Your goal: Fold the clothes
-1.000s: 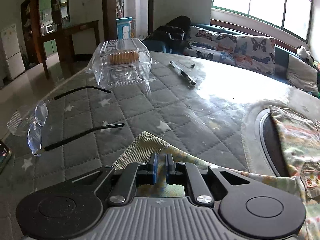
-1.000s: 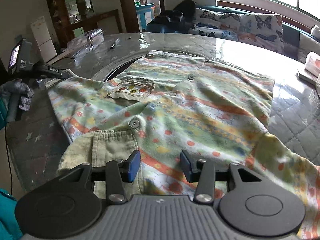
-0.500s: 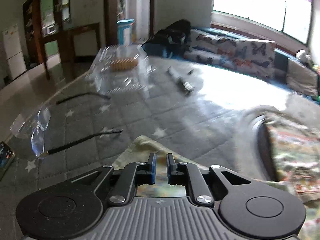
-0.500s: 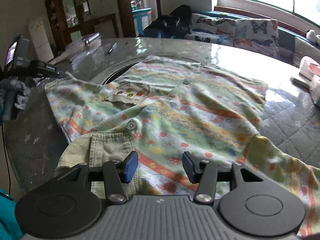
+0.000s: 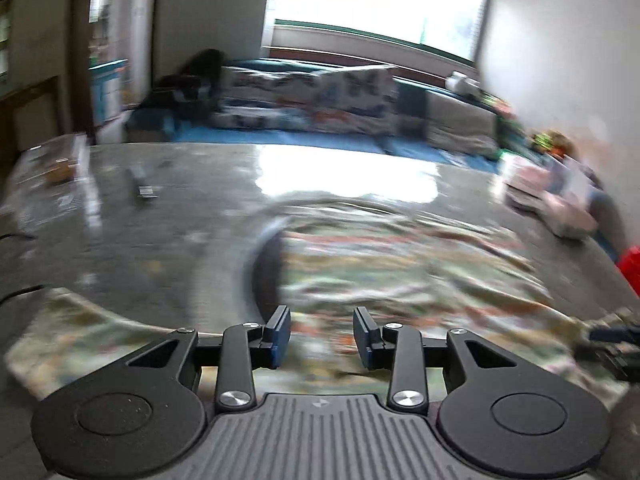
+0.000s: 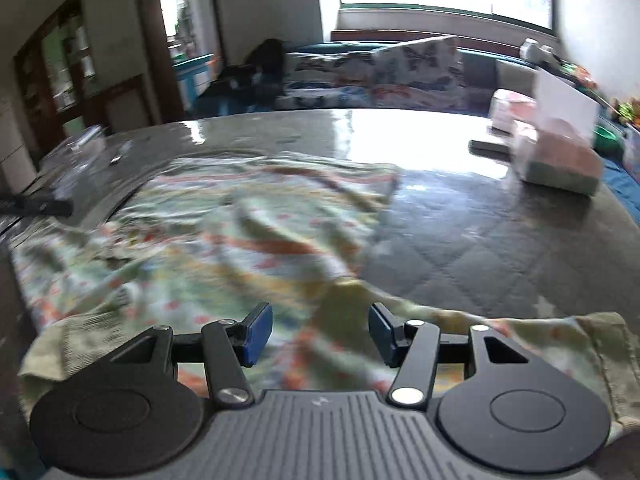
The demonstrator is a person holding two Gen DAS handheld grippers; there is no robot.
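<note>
A small green shirt (image 6: 224,248) with red and orange dots lies spread on the grey quilted table (image 6: 480,248). It also shows, blurred, in the left wrist view (image 5: 400,264). My left gripper (image 5: 322,338) is open and empty above the shirt's near edge, with a sleeve (image 5: 80,332) to its left. My right gripper (image 6: 320,334) is open and empty above the shirt's near hem, with the right sleeve (image 6: 560,340) beside it. The right gripper's tip shows at the left wrist view's right edge (image 5: 612,336).
A clear plastic box (image 5: 48,168) and a pen (image 5: 142,184) lie far left on the table. Pink and white boxes (image 6: 556,152) stand far right, with a dark flat object (image 6: 490,146) beside them. A sofa with butterfly cushions (image 5: 312,96) runs behind the table.
My left gripper has let go of the sleeve, opened and swung right over the shirt. My right gripper has shifted right and opened a little wider.
</note>
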